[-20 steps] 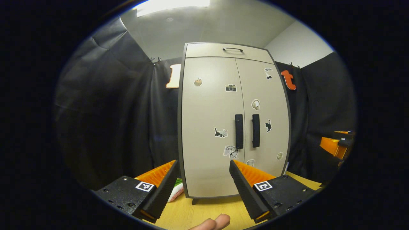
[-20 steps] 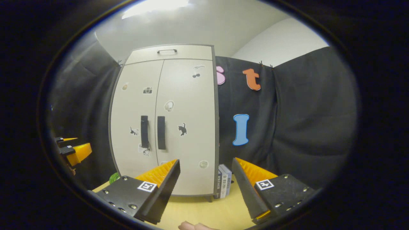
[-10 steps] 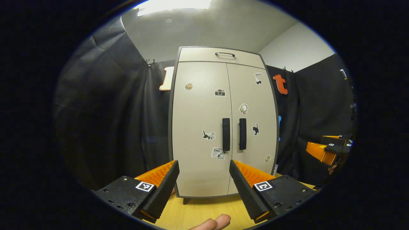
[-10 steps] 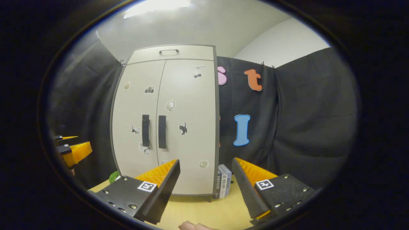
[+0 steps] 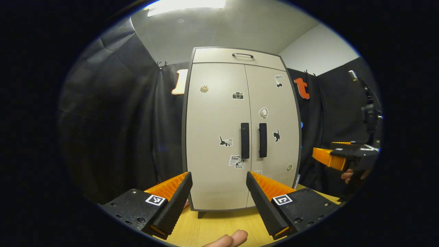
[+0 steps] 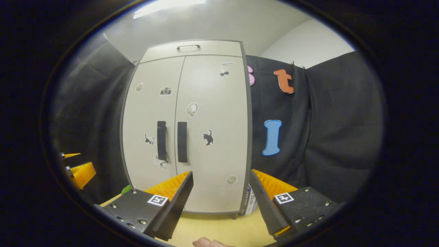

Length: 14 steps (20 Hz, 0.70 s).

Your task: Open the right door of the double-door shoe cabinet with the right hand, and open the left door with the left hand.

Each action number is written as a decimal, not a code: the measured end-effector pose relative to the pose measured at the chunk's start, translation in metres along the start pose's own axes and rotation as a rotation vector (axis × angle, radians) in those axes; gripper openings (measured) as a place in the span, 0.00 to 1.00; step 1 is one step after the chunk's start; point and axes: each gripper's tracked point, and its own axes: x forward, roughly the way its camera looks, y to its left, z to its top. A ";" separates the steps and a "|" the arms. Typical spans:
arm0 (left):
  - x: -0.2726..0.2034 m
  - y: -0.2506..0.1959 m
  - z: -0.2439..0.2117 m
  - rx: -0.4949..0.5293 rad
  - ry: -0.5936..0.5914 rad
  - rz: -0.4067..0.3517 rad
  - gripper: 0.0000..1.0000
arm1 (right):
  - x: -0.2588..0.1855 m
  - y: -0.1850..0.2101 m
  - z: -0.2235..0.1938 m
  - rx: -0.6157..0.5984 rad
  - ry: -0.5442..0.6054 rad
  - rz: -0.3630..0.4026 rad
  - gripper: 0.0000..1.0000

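Two doors, both shut: shoe cabinet (image 5: 240,130) stands mid-frame on a wooden table (image 5: 212,230). Right handle (image 6: 182,141) and left handle (image 5: 245,140) untouched. Left gripper (image 5: 217,192) and right gripper (image 6: 219,192), lower frame, jaws spread wide, empty, well apart from the doors. Books, probably, beside the cabinet (image 6: 252,202). Both openings remain.

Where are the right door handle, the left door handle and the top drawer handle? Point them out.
right door handle (image 6: 182,141): right gripper view, middle of the bar.
left door handle (image 5: 245,140): left gripper view, middle of the bar.
top drawer handle (image 5: 242,55): left gripper view, centre of the grip.
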 end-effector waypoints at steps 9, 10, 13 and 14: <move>-0.002 0.029 -0.016 -0.021 0.021 0.028 0.98 | 0.103 0.064 0.024 -0.031 -0.039 0.107 0.97; -0.005 0.032 -0.019 -0.021 0.022 0.028 0.98 | 0.110 0.073 0.023 -0.035 -0.034 0.129 0.97; -0.008 0.039 -0.024 -0.021 0.021 0.025 0.98 | 0.128 0.102 0.023 -0.031 -0.036 0.188 0.97; -0.008 0.041 -0.024 -0.025 0.021 0.028 0.98 | 0.134 0.107 0.022 -0.034 -0.029 0.188 0.94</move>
